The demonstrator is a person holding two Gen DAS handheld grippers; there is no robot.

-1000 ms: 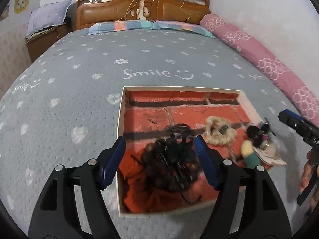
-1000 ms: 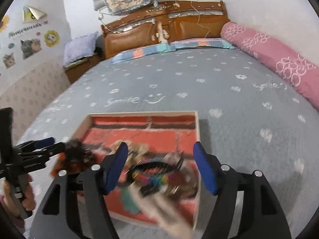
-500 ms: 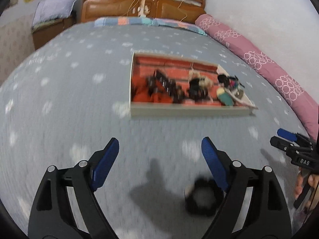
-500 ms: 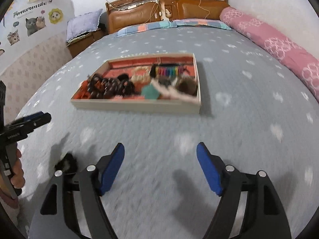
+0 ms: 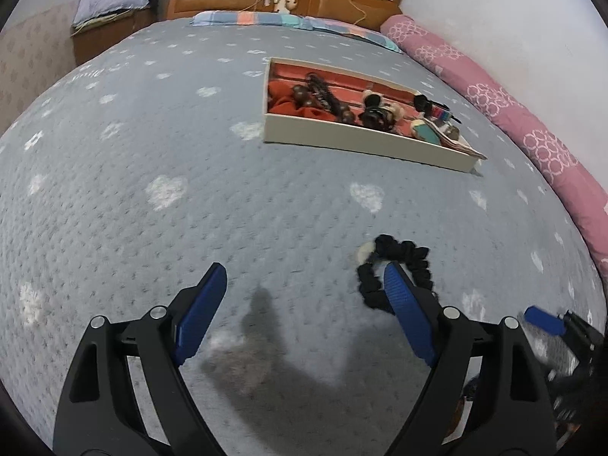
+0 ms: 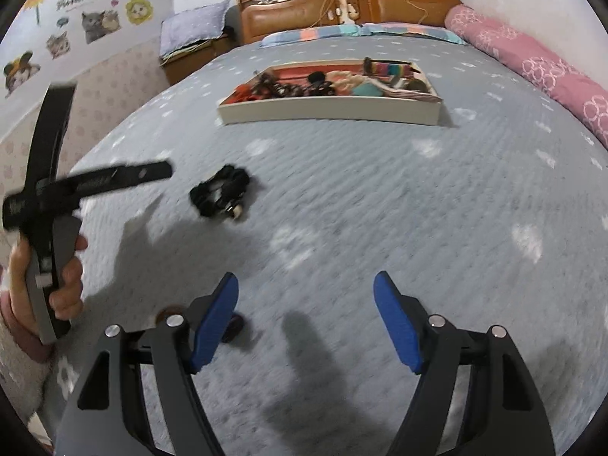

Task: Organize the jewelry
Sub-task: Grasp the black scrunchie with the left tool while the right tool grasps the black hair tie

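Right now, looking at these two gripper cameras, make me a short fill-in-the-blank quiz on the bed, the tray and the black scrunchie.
1. The black scrunchie lies on the ____ bedspread, outside the tray.
2. The tray of hair accessories has a ____ lining.
3. Both the left gripper and the right gripper have their jaws ____, holding nothing.
4. The long bolster along the wall is ____.

Missing words: grey; red; open; pink

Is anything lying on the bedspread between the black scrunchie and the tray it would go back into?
Nothing visible does. The black scrunchie lies on the grey bedspread beside the left gripper, and the stretch up to the tray shows only bare fabric in both views.
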